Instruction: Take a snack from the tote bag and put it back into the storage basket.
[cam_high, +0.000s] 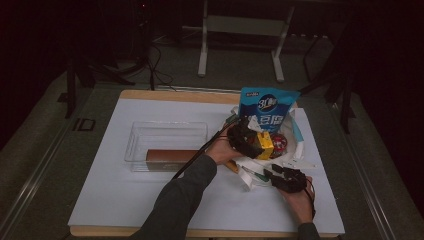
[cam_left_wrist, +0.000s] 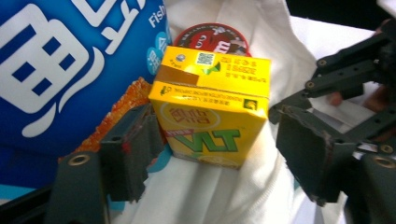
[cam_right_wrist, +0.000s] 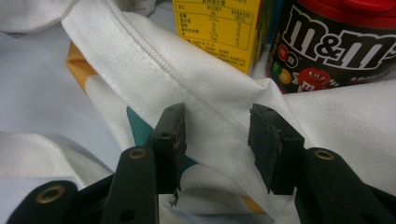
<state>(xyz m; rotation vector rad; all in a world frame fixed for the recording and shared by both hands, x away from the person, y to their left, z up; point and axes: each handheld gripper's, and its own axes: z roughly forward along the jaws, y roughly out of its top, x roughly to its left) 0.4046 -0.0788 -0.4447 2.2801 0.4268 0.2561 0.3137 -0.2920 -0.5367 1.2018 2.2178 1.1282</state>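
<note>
A yellow drink carton (cam_left_wrist: 210, 107) stands inside a white cloth bag (cam_left_wrist: 224, 196), between a big blue snack pouch (cam_left_wrist: 60, 70) and a red-lidded M&M's tub (cam_left_wrist: 210, 39). My left gripper (cam_left_wrist: 219, 154) is open, one jaw on each side of the carton, and the right jaw stands clear of it. In the high view the left gripper (cam_high: 247, 140) sits over the carton (cam_high: 265, 145) in the bag (cam_high: 300, 145). My right gripper (cam_right_wrist: 222, 140) is open around the bag's hem (cam_right_wrist: 154, 60), at the bag's near edge (cam_high: 280, 176). Behind the hem are the carton (cam_right_wrist: 219, 28) and the tub (cam_right_wrist: 336, 42).
A clear plastic container (cam_high: 165, 135) lies left of the bag with a brown box (cam_high: 170, 156) at its near side. The blue pouch (cam_high: 267, 107) stands tall at the bag's far side. An orange packet edge (cam_left_wrist: 126, 102) shows beside the carton. Metal frame legs (cam_high: 202, 50) stand beyond the table.
</note>
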